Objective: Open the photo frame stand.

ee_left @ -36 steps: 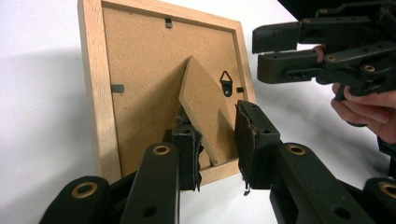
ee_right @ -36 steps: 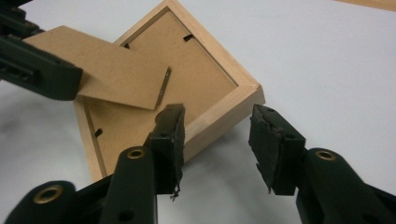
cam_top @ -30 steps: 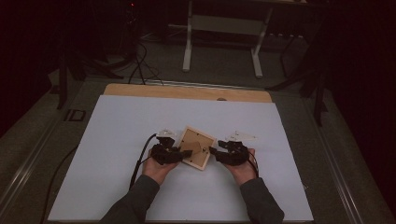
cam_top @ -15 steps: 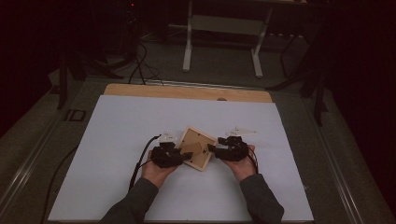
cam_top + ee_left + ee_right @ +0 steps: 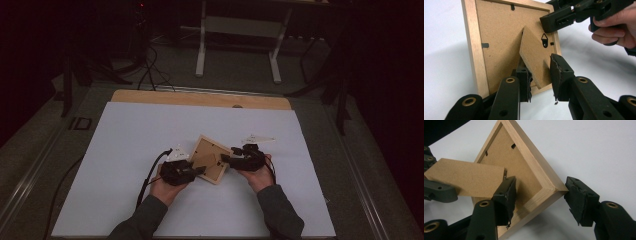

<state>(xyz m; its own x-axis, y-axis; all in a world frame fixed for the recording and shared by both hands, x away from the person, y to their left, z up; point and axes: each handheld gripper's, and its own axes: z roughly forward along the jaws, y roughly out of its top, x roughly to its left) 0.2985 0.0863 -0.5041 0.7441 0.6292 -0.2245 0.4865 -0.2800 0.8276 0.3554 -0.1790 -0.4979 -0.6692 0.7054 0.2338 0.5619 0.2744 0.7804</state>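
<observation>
A light wooden picture frame (image 5: 207,149) lies back-up on the white table. Its brown stand flap (image 5: 535,57) is swung up off the backing board. My left gripper (image 5: 541,70) is shut on that flap (image 5: 466,178), one pad on each face. In the high view the left gripper (image 5: 202,169) sits at the frame's near left edge. The right gripper (image 5: 225,159) comes in from the right. Its jaws (image 5: 539,192) have just been opening and straddle a corner of the frame (image 5: 531,160). One pad is over the backing and the other is at the corner's tip.
The white sheet (image 5: 125,150) covers a wooden tabletop (image 5: 200,98) with bare room all round the frame. The left gripper's cable (image 5: 150,175) trails toward the near edge. A small metal hanger (image 5: 544,40) is on the frame's back. Table legs and cables stand on the dark floor beyond.
</observation>
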